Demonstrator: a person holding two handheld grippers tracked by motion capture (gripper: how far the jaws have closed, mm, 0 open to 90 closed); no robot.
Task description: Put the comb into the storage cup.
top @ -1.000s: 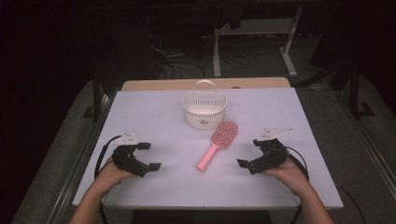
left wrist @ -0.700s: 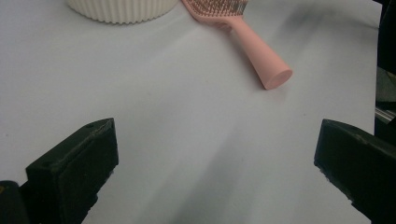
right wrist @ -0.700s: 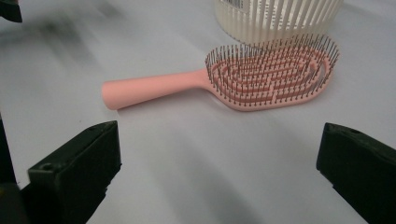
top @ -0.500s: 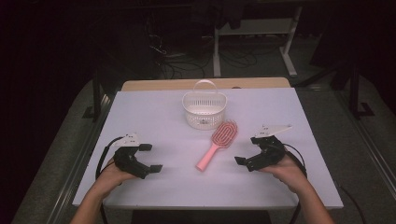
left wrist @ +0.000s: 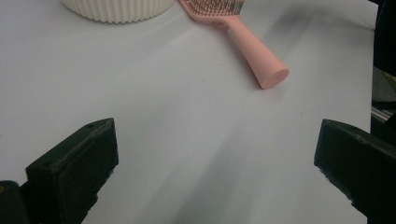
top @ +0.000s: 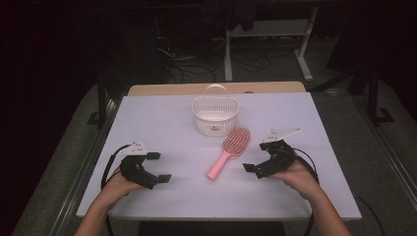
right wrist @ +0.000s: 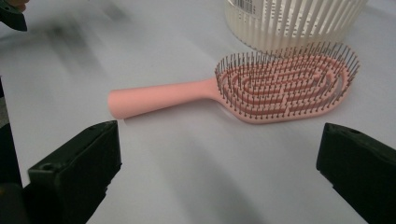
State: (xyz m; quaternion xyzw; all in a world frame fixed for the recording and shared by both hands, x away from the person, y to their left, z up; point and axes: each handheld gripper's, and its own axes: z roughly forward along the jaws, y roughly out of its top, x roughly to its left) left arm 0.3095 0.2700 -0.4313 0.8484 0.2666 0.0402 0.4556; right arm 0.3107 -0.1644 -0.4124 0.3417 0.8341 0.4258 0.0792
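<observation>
On the white desk (top: 162, 123), the right hand-held gripper (top: 256, 167) sits with jaws spread wide and empty, turned toward the pink hairbrush (top: 227, 152), likely lining up a grasp. The brush lies bristles up, its head touching the white slotted basket (top: 215, 115). The left hand-held gripper (top: 158, 167) rests released, well apart. Since a second ago, the right one has edged nearer the handle.

1. The left gripper (top: 155, 167) is showing a black body with two blocky black jaws and a pale plate on top.
2. A black cable is looping out behind it.
3. The right gripper (top: 252, 168) is wearing the same black, with a grey three-cornered plate above.
4. Its black cable is trailing back along the bare forearm.
</observation>
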